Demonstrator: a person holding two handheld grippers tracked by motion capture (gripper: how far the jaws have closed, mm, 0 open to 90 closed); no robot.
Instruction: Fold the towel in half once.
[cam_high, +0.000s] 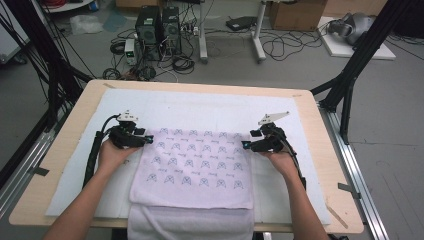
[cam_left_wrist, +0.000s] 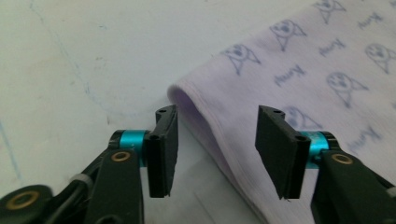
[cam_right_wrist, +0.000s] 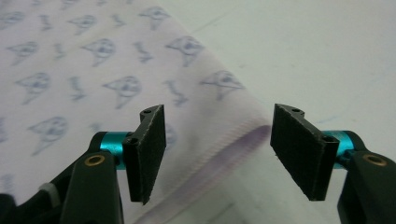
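Even, soft overhead light; shadows faint. The high view is slightly soft throughout. In both gripper views the printed cloth (cam_left_wrist: 299, 70) blurs with distance.

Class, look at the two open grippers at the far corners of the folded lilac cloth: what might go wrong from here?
1. The left gripper straddles the cloth edge; closing could catch one layer only.
2. The right gripper may pinch the white mat underneath.
3. The overhanging white towel might slip off.
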